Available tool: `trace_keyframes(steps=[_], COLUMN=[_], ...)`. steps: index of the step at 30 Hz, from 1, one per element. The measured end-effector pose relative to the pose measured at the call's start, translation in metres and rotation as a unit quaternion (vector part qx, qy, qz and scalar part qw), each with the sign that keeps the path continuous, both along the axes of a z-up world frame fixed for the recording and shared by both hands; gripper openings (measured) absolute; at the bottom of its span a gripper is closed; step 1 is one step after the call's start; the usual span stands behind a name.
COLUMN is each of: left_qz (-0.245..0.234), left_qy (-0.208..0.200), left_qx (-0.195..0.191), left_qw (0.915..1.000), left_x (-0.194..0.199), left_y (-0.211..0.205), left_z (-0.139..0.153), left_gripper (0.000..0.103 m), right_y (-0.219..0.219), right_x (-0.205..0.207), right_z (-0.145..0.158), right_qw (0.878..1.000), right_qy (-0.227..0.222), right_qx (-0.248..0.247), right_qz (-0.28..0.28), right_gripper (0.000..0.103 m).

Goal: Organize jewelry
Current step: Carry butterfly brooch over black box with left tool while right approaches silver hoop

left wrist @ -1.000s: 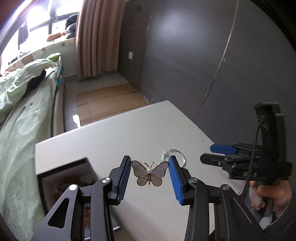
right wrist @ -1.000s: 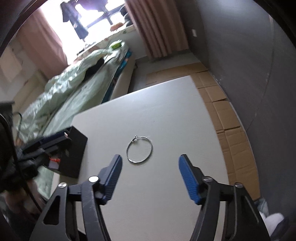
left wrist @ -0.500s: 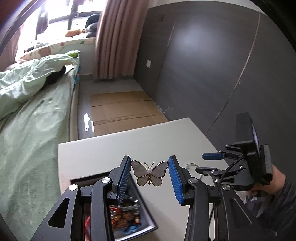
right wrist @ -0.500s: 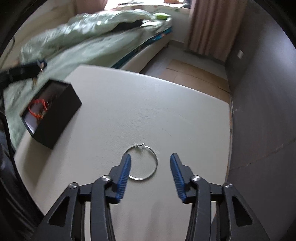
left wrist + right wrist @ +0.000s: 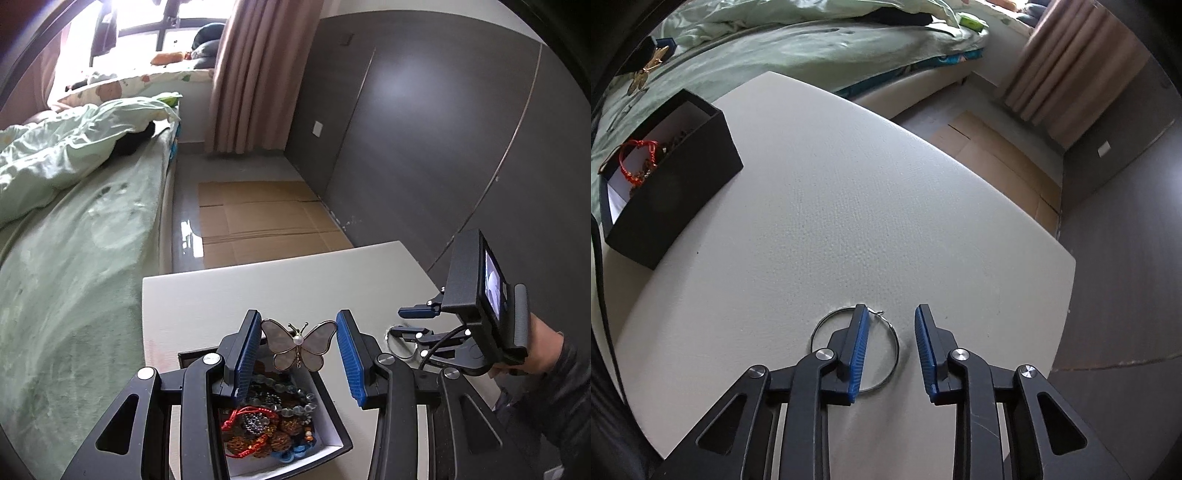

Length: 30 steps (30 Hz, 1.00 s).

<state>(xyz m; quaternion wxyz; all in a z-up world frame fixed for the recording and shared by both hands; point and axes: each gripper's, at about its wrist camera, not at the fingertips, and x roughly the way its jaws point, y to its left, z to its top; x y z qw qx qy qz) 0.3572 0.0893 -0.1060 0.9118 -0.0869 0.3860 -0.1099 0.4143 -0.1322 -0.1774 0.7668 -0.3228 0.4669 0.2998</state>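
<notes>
Table (image 5: 849,192): pale, textured top; landmark for all below.
Black box (image 5: 683,177): at the table's left edge, open, beads and red cord inside.
Left gripper (image 5: 299,350): above the box, pads clamped on a butterfly brooch (image 5: 298,345) held by its wingtips.
Right gripper (image 5: 891,350): low over the table's near right part, jaws narrow and just been closing, not yet pinching.
Hoop earring (image 5: 886,332): flat on the table, one side of its wire between the right jaws, left finger over its middle.
</notes>
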Motion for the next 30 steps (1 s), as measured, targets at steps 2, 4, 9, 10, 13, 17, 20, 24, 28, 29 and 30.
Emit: trace_keyframes(steps=[2, 4, 9, 10, 13, 17, 20, 24, 28, 29, 30], left_qz=[0.002, 0.004, 0.007, 0.006, 0.005, 0.006, 0.009, 0.013, 0.011, 0.011, 0.012], left_qy=[0.0, 0.0, 0.001, 0.001, 0.004, 0.006, 0.01, 0.016, 0.019, 0.019, 0.02], left_qx=[-0.003, -0.007, -0.009, -0.009, -0.008, -0.005, -0.003, 0.002, 0.009, 0.011, 0.012], left_qw=[1.0, 1.0, 0.9999, 0.9999, 1.0, 1.0, 0.9999, 0.9998, 0.9997, 0.9997, 0.9997], left_x=[-0.001, 0.0, -0.001, -0.002, -0.003, -0.006, -0.009, -0.014, -0.018, -0.018, -0.018], left_y=[0.001, 0.002, 0.005, 0.005, 0.008, 0.013, 0.018, 0.021, 0.023, 0.024, 0.024], left_z=[0.001, 0.002, 0.003, 0.004, 0.004, 0.003, 0.0, -0.004, -0.007, -0.007, -0.008], left_gripper=[0.043, 0.043, 0.043, 0.043, 0.043, 0.043, 0.043, 0.043, 0.044, 0.044, 0.044], right_y=[0.001, 0.0, 0.01, 0.011, 0.006, -0.001, -0.001, 0.0, -0.008, -0.009, -0.01], right_x=[0.002, 0.003, -0.006, -0.009, -0.01, -0.02, -0.029, -0.021, -0.003, -0.001, 0.002], right_z=[0.0, 0.001, -0.002, -0.003, 0.001, 0.016, 0.027, 0.022, 0.016, 0.016, 0.016], right_qw=[1.0, 1.0, 1.0, 1.0, 0.999, 0.995, 0.992, 0.992, 0.993, 0.994, 0.995], right_qy=[-0.001, 0.002, -0.012, -0.017, 0.006, 0.0, -0.011, -0.009, 0.006, 0.005, 0.003], right_qx=[0.001, 0.013, 0.017, 0.012, 0.041, 0.094, 0.121, 0.105, 0.08, 0.075, 0.069], right_qz=[-0.002, -0.012, -0.01, -0.009, -0.024, -0.036, -0.046, -0.07, -0.083, -0.079, -0.072], right_gripper=[0.025, 0.02, 0.006, 0.004, 0.002, 0.002, 0.002, 0.002, 0.016, 0.029, 0.033])
